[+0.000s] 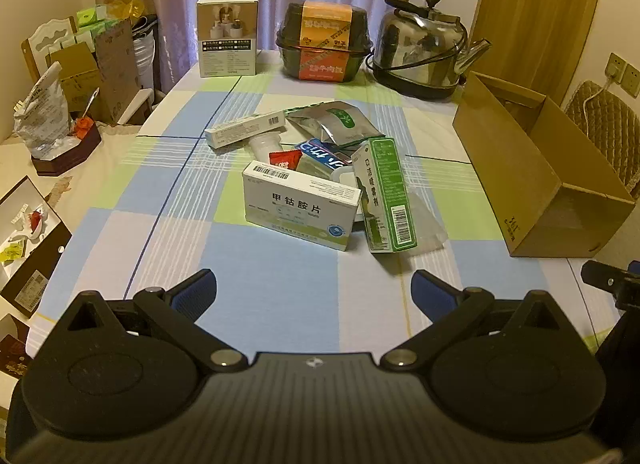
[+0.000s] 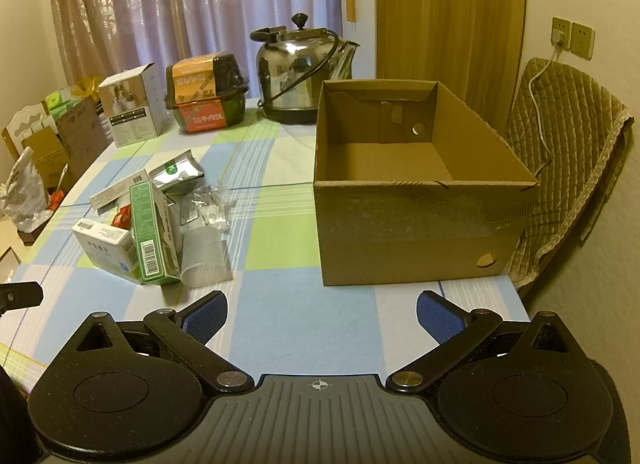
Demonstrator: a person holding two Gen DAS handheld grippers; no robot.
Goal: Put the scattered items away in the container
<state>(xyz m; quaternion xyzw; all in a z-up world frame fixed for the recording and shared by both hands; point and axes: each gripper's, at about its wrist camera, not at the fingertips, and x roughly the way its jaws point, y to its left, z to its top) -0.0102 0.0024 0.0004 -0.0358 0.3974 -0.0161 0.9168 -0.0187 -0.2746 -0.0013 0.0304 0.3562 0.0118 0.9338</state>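
Note:
A heap of small items lies mid-table: a white medicine box [image 1: 300, 208] [image 2: 106, 248], a green and white box [image 1: 386, 196] [image 2: 150, 232], a long white tube box [image 1: 246, 129], a silver foil pouch [image 1: 336, 122] [image 2: 176, 174], a blue toothpaste pack [image 1: 320, 152] and a clear plastic cup [image 2: 202, 258]. The open cardboard box [image 1: 532, 180] [image 2: 416, 232] stands to the right, nothing in it. My left gripper [image 1: 314, 290] is open, short of the heap. My right gripper [image 2: 320, 314] is open before the box's near wall.
At the far edge stand a steel kettle [image 1: 424, 48] [image 2: 300, 68], a black food tub [image 1: 324, 40] [image 2: 206, 94] and a white carton [image 1: 228, 36] [image 2: 134, 104]. Boxes and bags clutter the left side [image 1: 60, 124]. A padded chair [image 2: 560, 152] sits right of the table.

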